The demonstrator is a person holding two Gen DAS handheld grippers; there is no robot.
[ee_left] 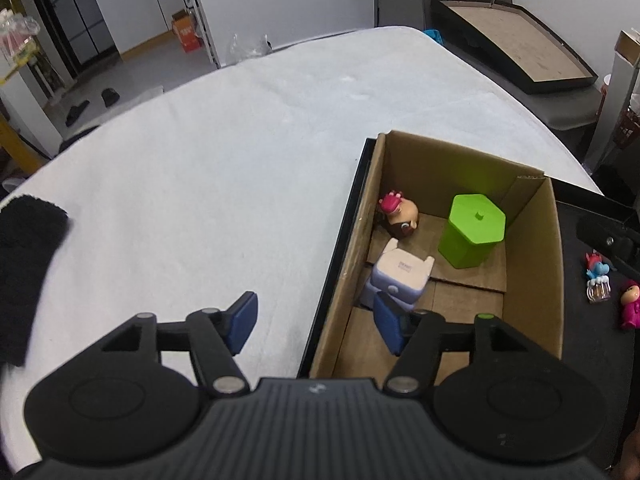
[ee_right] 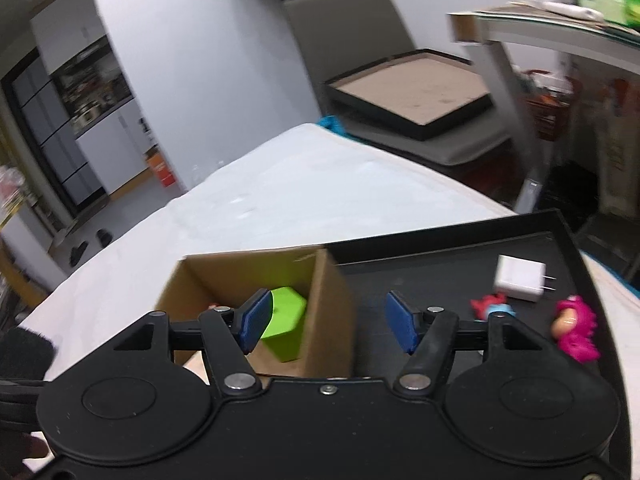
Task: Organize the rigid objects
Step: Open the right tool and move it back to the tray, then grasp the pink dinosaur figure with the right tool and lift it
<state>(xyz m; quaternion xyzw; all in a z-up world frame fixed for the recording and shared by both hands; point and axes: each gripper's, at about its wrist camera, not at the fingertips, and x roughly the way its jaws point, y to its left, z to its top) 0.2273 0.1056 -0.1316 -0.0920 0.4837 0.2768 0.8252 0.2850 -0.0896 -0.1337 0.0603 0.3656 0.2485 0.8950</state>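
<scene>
A cardboard box (ee_left: 532, 264) stands in a black tray (ee_left: 340, 240) on the white table. Inside lie a green hexagonal container (ee_left: 472, 236), a doll head with pink hair (ee_left: 400, 216) and a white-and-lilac toy (ee_left: 400, 276). My left gripper (ee_left: 316, 322) is open and empty above the box's near left wall. My right gripper (ee_right: 328, 322) is open and empty above the box's right wall (ee_right: 332, 304); the green container (ee_right: 284, 320) shows between its fingers. On the tray floor (ee_right: 440, 272) lie a white charger (ee_right: 520, 278), a red-and-blue figure (ee_right: 492, 306) and a pink figure (ee_right: 576, 328).
A black cloth (ee_left: 24, 264) lies at the table's left edge. A second black tray with a cardboard base (ee_left: 516, 44) sits on a chair beyond the table. The small figures (ee_left: 600, 280) also show at the right in the left wrist view.
</scene>
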